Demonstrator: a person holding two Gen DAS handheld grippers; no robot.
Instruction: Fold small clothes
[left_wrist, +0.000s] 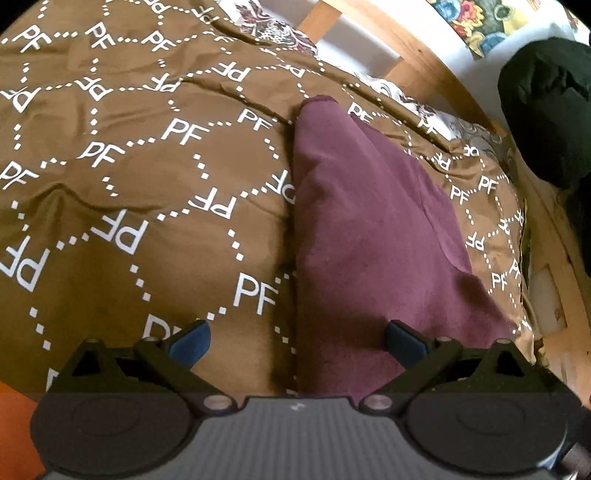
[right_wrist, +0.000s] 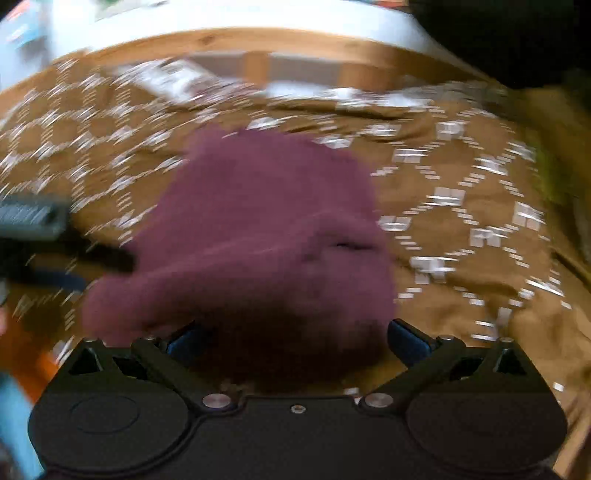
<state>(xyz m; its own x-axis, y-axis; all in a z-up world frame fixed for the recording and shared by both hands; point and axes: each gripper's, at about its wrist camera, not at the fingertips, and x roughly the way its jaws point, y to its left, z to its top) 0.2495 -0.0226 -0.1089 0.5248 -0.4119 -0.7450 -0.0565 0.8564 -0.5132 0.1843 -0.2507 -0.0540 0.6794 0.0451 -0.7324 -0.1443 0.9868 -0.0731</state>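
Figure: two wrist views over a bed spread with a brown lettered coverlet (left_wrist: 155, 206). We see the maroon garment (left_wrist: 369, 229) lying on this coverlet near the bed's wooden frame (left_wrist: 436, 70). In the left view its long axis runs away from us, from beneath the left gripper (left_wrist: 297, 341) toward a narrow far end. The left gripper is released, its blue pads spread wide: one pad over bare coverlet, the other over the cloth, so that the garment's straight left edge passes between them.

In the right view we find the garment (right_wrist: 258, 229) directly ahead of the right gripper (right_wrist: 297, 341), bunched and rising toward the lens. This gripper too appears spread and holding nothing, though the cloth darkens just before its pads. We judge both grippers about equally near the near hem, the right more squarely centred on it.

The right view is heavily smeared; fold lines cannot be read there. The garment's near hem is hidden behind both gripper bodies, and its type stays uncertain. The left gripper (right_wrist: 33, 218) shows only as a blurred shape.
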